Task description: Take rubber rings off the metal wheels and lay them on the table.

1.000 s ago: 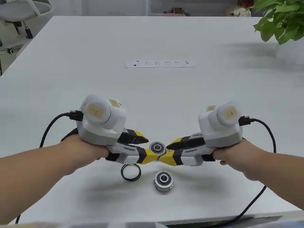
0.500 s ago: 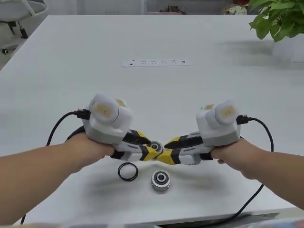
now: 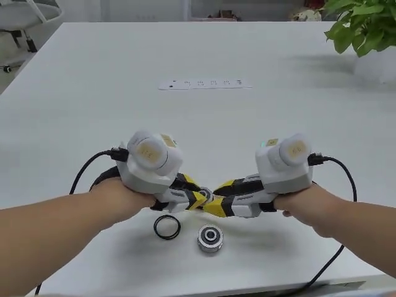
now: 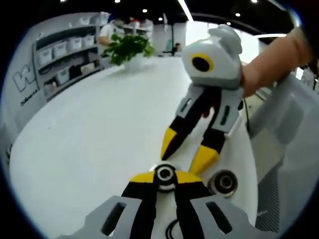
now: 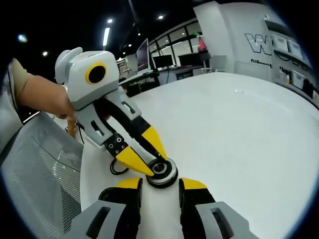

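Lying nearest the bottom edge of the head view, a loose metal wheel (image 3: pixel 210 238) rests flat on the white worktop (image 3: pixel 291 111). A black rubber ring (image 3: pixel 167 227) lies just to its left, close but not touching. Just above them, at the middle of the frame, the left tongs (image 3: pixel 199 198) and the right tongs (image 3: pixel 215 203) meet tip to tip. Each is gripped by a hand, and black cables trail off to either side. In the left gripper view the left tongs are clamped on a second wheel (image 4: pixel 165 174), with a yellow tip pressed against each side of it. The right tongs enter from the top of that view with jaws narrowly spread, their tips just beside the second wheel. In the right gripper view the right tongs' own yellow tips stand apart just below the second wheel, which carries a dark outer band; whether they touch it I cannot tell. Higher in the head view, a white power strip (image 3: pixel 205 83) lies at upper middle. Green plant leaves (image 3: pixel 362 25) fill the upper right corner, and an office chair (image 3: pixel 31 12) sits at upper left.
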Motion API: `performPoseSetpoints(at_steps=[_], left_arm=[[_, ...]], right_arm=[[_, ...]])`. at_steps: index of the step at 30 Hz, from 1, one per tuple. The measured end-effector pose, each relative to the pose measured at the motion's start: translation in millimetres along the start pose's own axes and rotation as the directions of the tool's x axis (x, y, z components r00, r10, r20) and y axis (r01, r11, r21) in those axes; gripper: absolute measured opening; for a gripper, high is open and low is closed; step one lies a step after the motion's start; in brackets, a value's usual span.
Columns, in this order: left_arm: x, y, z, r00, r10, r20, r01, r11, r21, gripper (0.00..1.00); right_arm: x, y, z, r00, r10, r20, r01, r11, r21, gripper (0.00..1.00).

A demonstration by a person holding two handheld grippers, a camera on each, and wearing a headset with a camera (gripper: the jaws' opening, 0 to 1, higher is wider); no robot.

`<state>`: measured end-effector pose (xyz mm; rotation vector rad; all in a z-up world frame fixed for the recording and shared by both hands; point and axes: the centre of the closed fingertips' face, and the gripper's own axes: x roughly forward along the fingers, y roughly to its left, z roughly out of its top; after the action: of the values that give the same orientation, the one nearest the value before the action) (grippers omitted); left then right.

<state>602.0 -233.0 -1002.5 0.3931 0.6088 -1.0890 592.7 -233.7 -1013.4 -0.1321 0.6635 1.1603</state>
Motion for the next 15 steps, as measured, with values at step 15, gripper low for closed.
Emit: performPoseSetpoints(at_steps=[15], left_arm=[[-0.8,-1.3,0.1,0.9999,0.005,0.01,-0.005,1.0,-0.011,0.13]], right_arm=[[7.6,-2.3,-0.3,0.9996,-0.014,-0.026,0.013,1.0,-0.029,0.27]])
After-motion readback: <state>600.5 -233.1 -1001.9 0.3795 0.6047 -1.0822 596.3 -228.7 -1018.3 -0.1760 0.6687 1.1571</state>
